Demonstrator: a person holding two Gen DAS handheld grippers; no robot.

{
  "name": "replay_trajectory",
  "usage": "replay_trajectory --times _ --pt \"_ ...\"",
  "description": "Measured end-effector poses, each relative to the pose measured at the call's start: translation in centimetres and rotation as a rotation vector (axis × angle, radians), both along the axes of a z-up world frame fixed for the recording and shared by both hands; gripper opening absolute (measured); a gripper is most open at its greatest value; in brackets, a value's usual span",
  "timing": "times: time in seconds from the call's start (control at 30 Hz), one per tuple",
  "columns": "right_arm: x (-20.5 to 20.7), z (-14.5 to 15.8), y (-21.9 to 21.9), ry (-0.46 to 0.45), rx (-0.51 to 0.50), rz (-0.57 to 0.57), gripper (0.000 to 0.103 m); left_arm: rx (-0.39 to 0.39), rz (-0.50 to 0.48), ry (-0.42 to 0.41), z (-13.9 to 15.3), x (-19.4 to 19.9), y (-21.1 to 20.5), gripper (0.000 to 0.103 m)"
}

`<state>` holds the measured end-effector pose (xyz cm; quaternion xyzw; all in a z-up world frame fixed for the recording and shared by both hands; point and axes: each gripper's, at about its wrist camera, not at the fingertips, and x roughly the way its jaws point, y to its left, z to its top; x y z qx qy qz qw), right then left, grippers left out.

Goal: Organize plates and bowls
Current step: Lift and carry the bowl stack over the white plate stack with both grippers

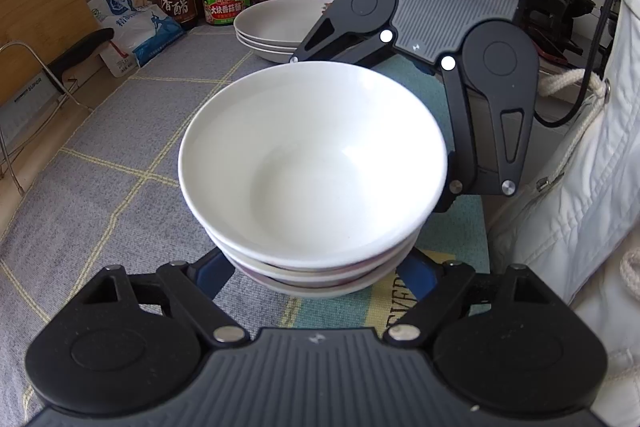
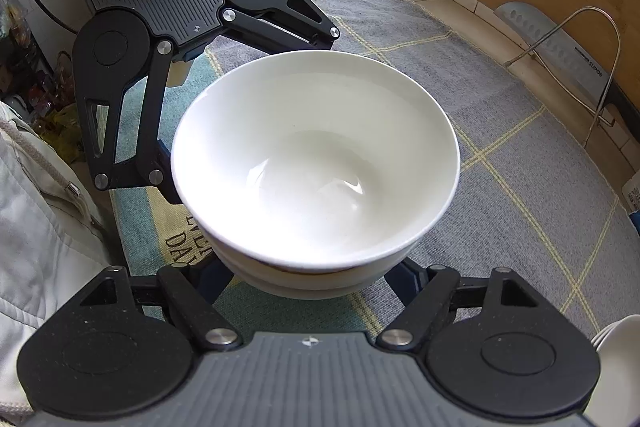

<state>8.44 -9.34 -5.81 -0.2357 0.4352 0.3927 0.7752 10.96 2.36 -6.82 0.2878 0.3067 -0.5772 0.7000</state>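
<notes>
The left gripper [image 1: 316,267] comes at the stack of white round ceramic bowls [image 1: 312,163] from one side, its jaws closed against the lower bowls. The stack stands on the grey checked cloth-covered surface [image 1: 120,147], between both grippers. Opposite, the right gripper [image 2: 312,271] pinches the same stack. Both are equally near. A stack of shallow white plates [image 1: 276,27] sits well apart.

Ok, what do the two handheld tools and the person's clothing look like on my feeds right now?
Both match: the left tool and right tool each have a grey ribbed body, round black hubs, black linkage arms with silver pins and dark blue fingers. The right one carries two white dots on its linkages. A black cable runs behind it. The person wears a pale cream jacket with a woven drawcord.
</notes>
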Motion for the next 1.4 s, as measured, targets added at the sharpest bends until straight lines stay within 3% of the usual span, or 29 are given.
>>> replay_trajectory --times 0.57,1.4 --pt "-0.3 1.4 -1.3 -0.018 -0.012 -0.003 0.084 -0.009 0.031 -0.035 1.4 -0.6 -1.9 0.087" --pt "0.0 5.7 -16.5 -0.113 -0.056 -0.059 0.084 -0.078 -0.025 -0.133 3.9 1.0 -16.8 0.087"
